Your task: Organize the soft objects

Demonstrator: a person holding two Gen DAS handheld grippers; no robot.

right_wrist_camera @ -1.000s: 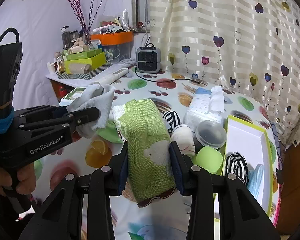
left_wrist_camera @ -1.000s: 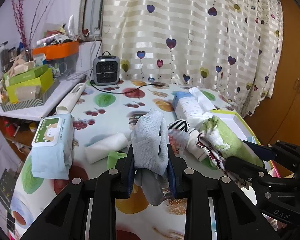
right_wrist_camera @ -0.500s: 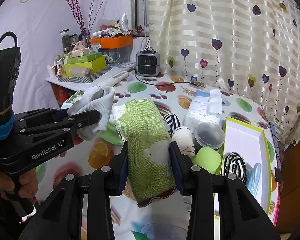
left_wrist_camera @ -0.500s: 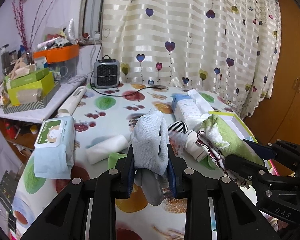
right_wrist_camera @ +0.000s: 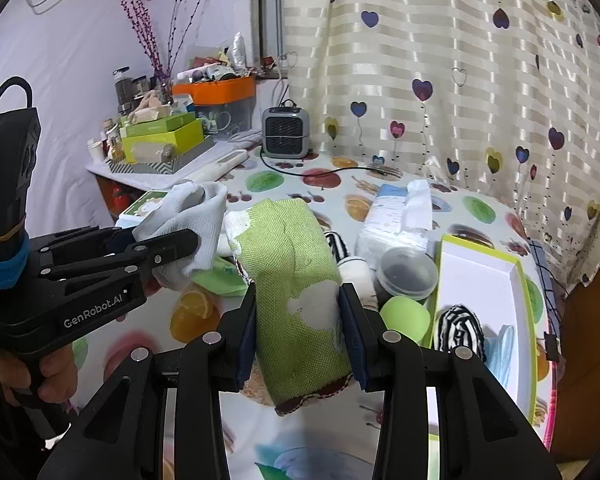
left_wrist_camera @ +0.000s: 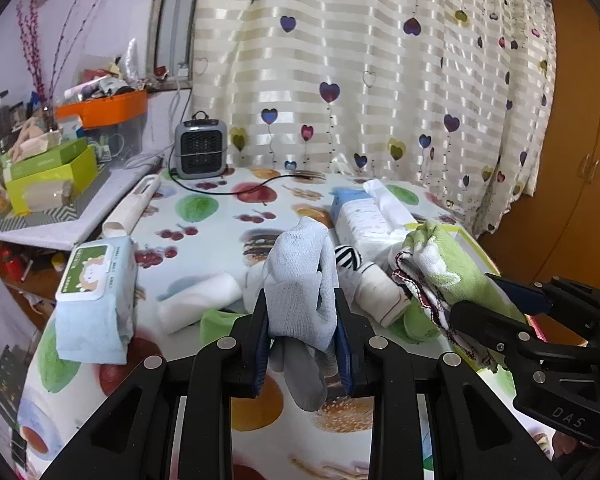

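Note:
My left gripper [left_wrist_camera: 302, 320] is shut on a pale blue-grey sock [left_wrist_camera: 300, 284], held above the fruit-print table; it also shows in the right wrist view [right_wrist_camera: 188, 224]. My right gripper [right_wrist_camera: 300, 320] is shut on a folded green cloth [right_wrist_camera: 296, 280] with a dark trimmed edge, held up just right of the left gripper; the cloth shows in the left wrist view [left_wrist_camera: 440, 268]. A striped black-and-white sock [right_wrist_camera: 458, 326] and a blue item [right_wrist_camera: 500, 344] lie in the white tray with a green rim [right_wrist_camera: 480, 264] at the right.
On the table lie a wet-wipes pack [left_wrist_camera: 96, 288], a white rolled cloth [left_wrist_camera: 198, 304], a tissue pack [right_wrist_camera: 400, 216], a lidded tub [right_wrist_camera: 406, 272], a green ball [right_wrist_camera: 404, 316], another striped sock [left_wrist_camera: 348, 258] and a small heater [left_wrist_camera: 200, 152]. A cluttered side shelf [left_wrist_camera: 48, 184] stands left.
Both grippers have risen slightly with their cloths; the table and objects sit a little lower and farther in view. Grips are unchanged.

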